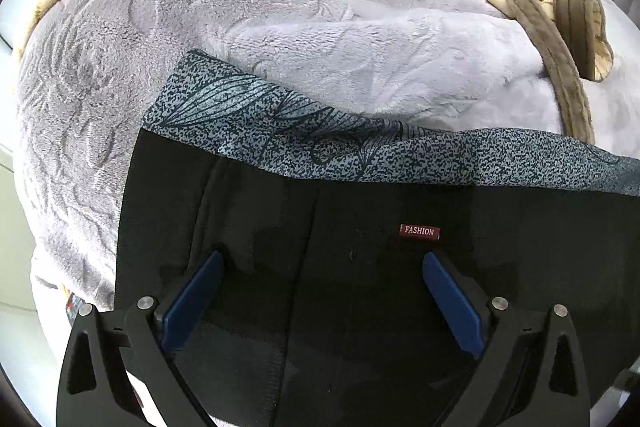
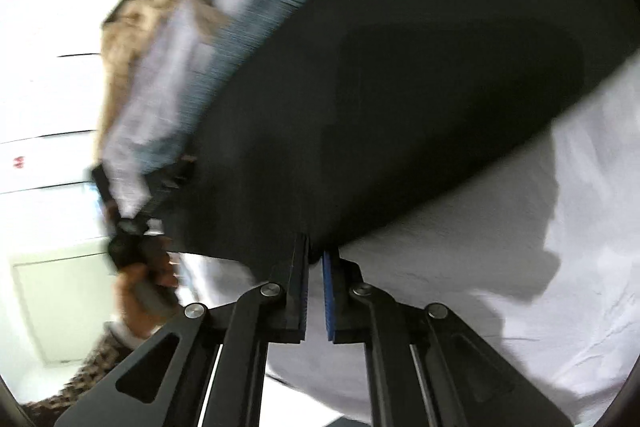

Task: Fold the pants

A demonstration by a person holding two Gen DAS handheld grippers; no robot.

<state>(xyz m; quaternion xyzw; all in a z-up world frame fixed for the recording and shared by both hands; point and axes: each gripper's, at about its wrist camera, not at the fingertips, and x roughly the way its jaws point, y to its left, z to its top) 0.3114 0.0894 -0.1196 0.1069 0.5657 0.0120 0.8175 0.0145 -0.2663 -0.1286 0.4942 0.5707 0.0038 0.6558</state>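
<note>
Black pants [image 1: 360, 287] lie flat on the grey fleece blanket [image 1: 280, 27]. My left gripper [image 1: 322, 261] hovers open over the waistband; my right gripper [image 2: 316, 247] pinches an edge shut, seemingly mid-fold. Next, I judge, 1 carry-over, laying that edge evenly across.

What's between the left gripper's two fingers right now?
Only the black pants, lying flat under the open left hand-held gripper; the red FASHION label sits just beyond, per the left wrist view.
</note>
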